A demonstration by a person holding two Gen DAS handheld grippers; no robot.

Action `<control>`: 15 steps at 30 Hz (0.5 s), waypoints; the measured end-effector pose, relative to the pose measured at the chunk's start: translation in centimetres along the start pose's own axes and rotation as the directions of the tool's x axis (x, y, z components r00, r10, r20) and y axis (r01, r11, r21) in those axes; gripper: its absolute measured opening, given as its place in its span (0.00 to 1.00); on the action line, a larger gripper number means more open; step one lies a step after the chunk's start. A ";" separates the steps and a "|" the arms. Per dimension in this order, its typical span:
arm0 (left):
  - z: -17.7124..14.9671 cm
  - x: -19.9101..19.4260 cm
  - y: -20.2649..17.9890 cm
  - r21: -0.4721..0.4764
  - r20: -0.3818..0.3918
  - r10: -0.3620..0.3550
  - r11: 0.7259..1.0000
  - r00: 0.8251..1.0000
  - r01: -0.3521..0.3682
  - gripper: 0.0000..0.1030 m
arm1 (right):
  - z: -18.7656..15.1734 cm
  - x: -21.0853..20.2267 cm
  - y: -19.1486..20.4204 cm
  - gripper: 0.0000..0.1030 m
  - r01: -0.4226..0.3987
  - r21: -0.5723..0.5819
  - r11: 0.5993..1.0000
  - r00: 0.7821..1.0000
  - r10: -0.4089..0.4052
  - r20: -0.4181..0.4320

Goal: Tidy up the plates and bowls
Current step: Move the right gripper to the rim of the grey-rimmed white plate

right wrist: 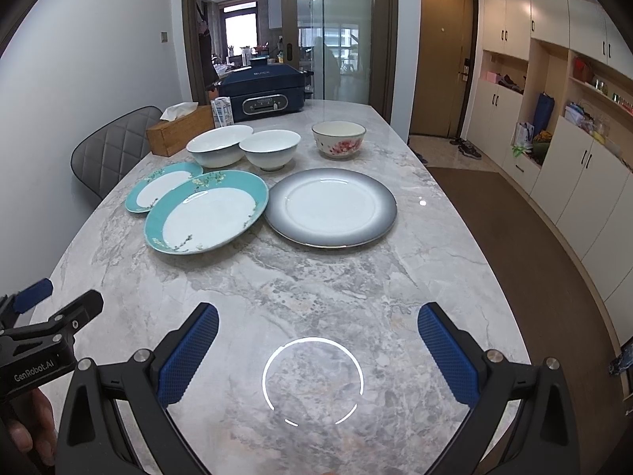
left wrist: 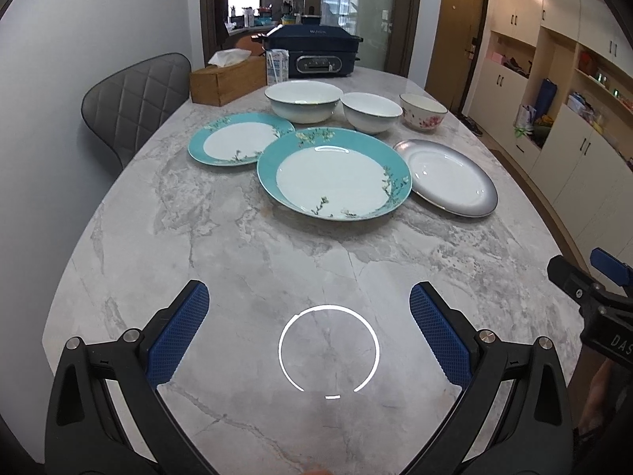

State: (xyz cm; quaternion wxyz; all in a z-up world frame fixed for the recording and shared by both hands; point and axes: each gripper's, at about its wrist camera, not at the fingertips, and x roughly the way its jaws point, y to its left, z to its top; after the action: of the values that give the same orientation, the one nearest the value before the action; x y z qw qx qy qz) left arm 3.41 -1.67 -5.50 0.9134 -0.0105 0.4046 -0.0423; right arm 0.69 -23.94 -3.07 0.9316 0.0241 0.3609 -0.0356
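With the jaws of the left gripper [left wrist: 308,316] and right gripper [right wrist: 318,336] spread wide and empty over the bare table [left wrist: 245,261], the plates [left wrist: 334,174] and bowls [left wrist: 302,101] beyond, apparently unstacked, are best taken by the rim.

small teal plate [right wrist: 160,186] partly behind the larger one [right wrist: 207,210], shelf clutter [right wrist: 585,118] (too small to identify)
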 end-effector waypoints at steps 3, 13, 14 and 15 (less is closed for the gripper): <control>0.5 2.0 -0.8 -0.006 -0.056 -0.061 0.998 0.997 0.061 0.99 | 0.7 0.9 -2.1 1.00 -0.004 0.025 1.000 1.000 0.005 -0.021; 6.3 7.8 -5.2 -0.066 -0.072 -0.358 0.933 0.931 0.353 0.90 | 3.9 7.7 -11.7 0.91 -0.155 0.241 0.958 0.971 0.193 -0.141; 7.1 8.6 -5.7 -0.063 -0.096 -0.367 0.930 0.925 0.362 0.90 | 4.3 8.4 -12.2 0.90 -0.154 0.250 0.956 0.969 0.196 -0.150; 8.0 9.2 -6.3 -0.054 -0.121 -0.373 0.928 0.920 0.369 0.90 | 4.6 9.3 -12.6 0.89 -0.155 0.254 0.955 0.967 0.199 -0.159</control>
State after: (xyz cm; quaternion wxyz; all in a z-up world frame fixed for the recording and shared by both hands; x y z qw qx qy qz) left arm 15.06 -8.89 -6.61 0.8606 -0.0981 0.4540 -0.2089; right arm 9.57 -37.28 -6.13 0.8842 0.1717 0.4343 0.0073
